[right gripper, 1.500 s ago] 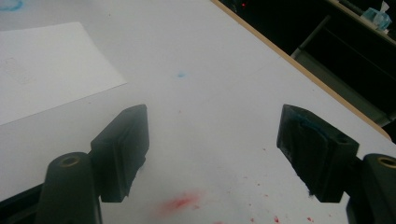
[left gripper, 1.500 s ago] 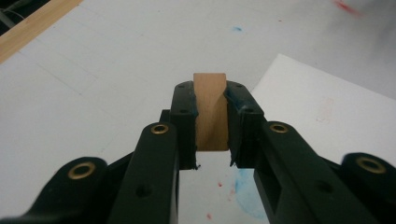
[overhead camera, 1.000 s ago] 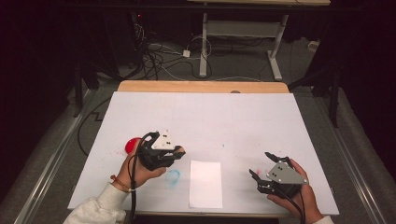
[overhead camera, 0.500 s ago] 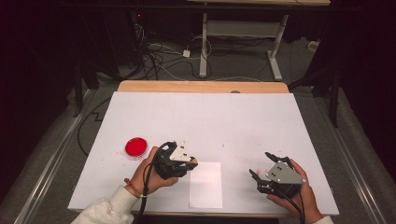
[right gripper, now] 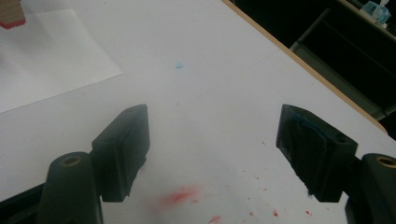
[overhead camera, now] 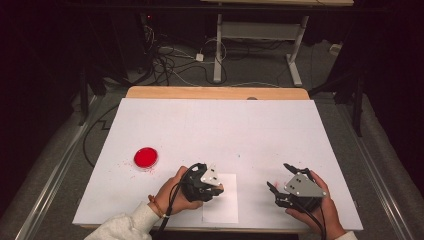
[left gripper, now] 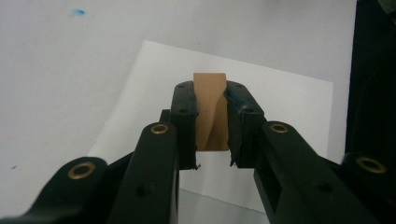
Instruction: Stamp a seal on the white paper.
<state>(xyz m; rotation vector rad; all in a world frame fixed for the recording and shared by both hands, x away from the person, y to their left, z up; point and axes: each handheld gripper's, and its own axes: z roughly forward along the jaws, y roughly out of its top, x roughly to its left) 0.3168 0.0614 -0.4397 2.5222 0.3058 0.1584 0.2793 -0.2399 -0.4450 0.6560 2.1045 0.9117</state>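
The left gripper [left gripper: 211,154] squeezes a wooden block [left gripper: 211,112] tight between its jaws, right over a sheet of paper [left gripper: 280,98] on the tabletop [overhead camera: 215,125]. The right gripper [right gripper: 212,154] is wide open and holds nothing. A red dish [overhead camera: 146,157] sits off beside the left gripper.

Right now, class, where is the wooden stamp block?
In the left gripper view the wooden stamp block is clamped between the left gripper jaws, over the white paper sheet at the table's near edge.
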